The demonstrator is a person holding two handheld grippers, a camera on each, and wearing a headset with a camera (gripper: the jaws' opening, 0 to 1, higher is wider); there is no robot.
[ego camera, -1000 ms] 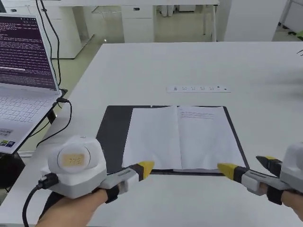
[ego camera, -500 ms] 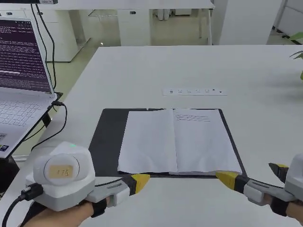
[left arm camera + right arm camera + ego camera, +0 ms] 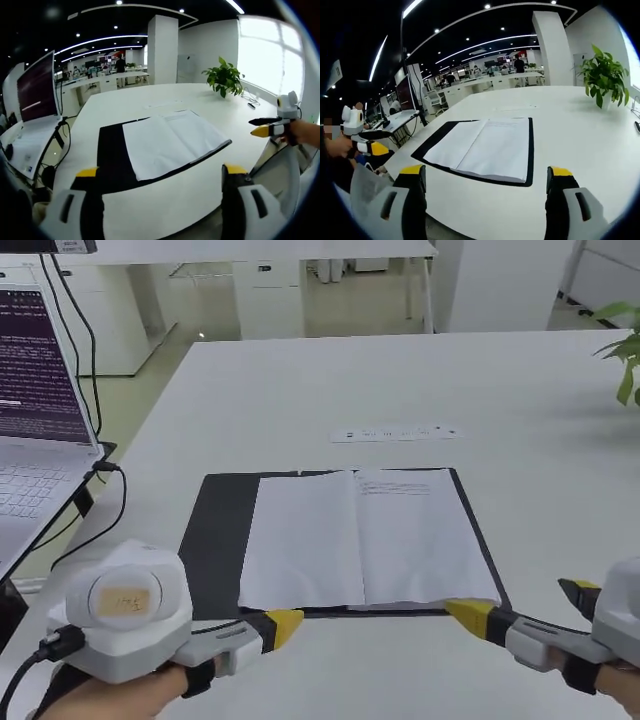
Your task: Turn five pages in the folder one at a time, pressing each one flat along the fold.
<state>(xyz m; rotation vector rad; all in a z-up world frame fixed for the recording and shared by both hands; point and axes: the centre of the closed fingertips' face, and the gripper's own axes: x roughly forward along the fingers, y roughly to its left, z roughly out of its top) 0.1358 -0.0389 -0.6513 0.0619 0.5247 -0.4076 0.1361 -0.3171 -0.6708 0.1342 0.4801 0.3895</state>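
My left gripper (image 3: 160, 171) and right gripper (image 3: 486, 171) both have fingers spread wide; the open folder (image 3: 360, 540) lies on the tabletop (image 3: 400, 380) just beyond them.

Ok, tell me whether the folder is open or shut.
Open. The folder lies spread flat on the table, white pages showing on both sides of the fold.

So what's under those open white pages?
The black folder, showing wide at the left and thin along the right. Beneath the pages themselves, any further sheets are covered.
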